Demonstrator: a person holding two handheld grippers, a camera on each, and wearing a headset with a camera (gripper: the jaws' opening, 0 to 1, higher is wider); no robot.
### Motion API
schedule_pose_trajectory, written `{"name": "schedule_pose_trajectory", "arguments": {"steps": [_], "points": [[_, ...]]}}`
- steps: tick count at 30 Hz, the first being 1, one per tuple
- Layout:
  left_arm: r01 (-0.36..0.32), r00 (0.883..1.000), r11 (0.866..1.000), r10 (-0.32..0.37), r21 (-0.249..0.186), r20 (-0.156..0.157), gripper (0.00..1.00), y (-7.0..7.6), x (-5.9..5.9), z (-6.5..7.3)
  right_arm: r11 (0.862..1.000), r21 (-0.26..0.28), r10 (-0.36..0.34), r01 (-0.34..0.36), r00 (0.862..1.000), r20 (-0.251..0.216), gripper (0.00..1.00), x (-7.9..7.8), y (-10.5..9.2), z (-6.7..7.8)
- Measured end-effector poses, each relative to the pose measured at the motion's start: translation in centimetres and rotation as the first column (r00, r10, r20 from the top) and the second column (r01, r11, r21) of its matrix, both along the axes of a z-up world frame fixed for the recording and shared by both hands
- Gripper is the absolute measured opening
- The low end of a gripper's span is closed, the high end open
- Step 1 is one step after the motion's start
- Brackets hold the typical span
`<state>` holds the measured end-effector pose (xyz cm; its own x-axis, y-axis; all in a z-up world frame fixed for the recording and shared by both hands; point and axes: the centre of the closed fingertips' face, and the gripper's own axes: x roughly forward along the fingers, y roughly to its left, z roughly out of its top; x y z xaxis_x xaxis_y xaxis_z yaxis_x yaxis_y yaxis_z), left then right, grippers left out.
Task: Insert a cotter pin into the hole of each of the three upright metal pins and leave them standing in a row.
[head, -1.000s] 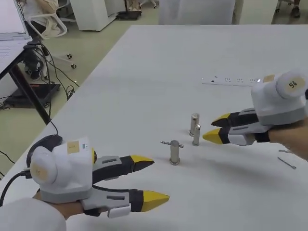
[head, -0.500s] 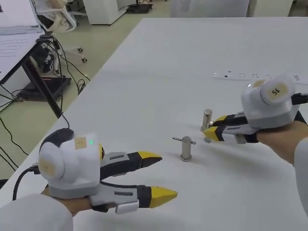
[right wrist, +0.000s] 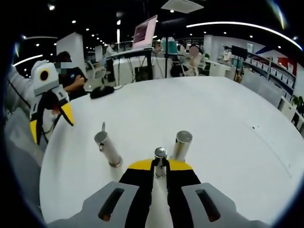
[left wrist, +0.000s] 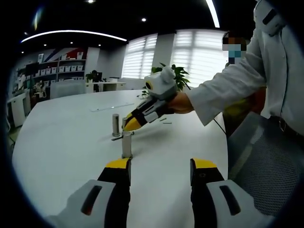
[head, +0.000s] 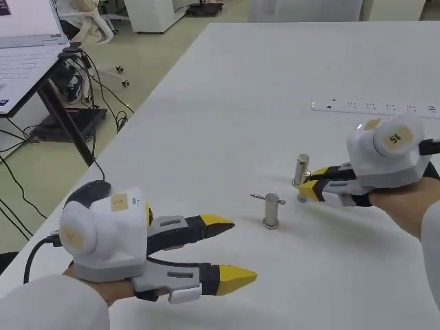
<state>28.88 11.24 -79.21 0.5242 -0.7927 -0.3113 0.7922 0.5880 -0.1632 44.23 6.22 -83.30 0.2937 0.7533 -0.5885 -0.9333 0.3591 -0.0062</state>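
Left gripper (head: 237,251) hangs wide open and empty over the white worktop (head: 227,103), down by the near edge. Right gripper (head: 308,190) is clamped on the short pin (right wrist: 160,154), which stands upright just beside the tall pin (head: 301,168). Third pin (head: 271,213) stands a bit apart, nearer the left gripper, with a cotter pin (head: 258,197) poking sideways through its top.
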Motion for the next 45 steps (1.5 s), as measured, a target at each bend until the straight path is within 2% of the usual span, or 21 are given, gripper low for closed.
{"name": "schedule_pose_trajectory", "arguments": {"steps": [9,20,30,40,45], "points": [[0.001,1.000,1.000,-0.001,0.004,-0.004,0.49,0.0,0.2,-0.1,1.000,0.001,0.031,-0.031,0.999,0.030,0.10,0.0,-0.1,0.1],[0.023,1.000,1.000,-0.023,0.008,-0.008,0.49,-0.7,0.2,-0.2,0.997,-0.009,0.072,-0.072,0.997,0.014,0.09,-1.1,-1.6,0.0],[0.059,0.998,0.998,-0.059,0.016,-0.013,0.48,-1.9,-0.2,-0.3,0.986,0.013,0.168,-0.168,0.985,-0.037,0.09,-4.5,-3.6,0.5],[0.082,0.997,0.996,-0.082,0.021,-0.015,0.48,-3.0,-0.6,-0.2,0.970,0.023,0.241,-0.240,0.969,-0.052,0.09,-7.9,-4.7,1.4],[0.092,0.996,0.995,-0.091,0.025,-0.020,0.47,-3.4,-0.8,-0.3,0.967,0.021,0.256,-0.255,0.965,-0.058,0.09,-9.7,-5.2,1.2]]}}
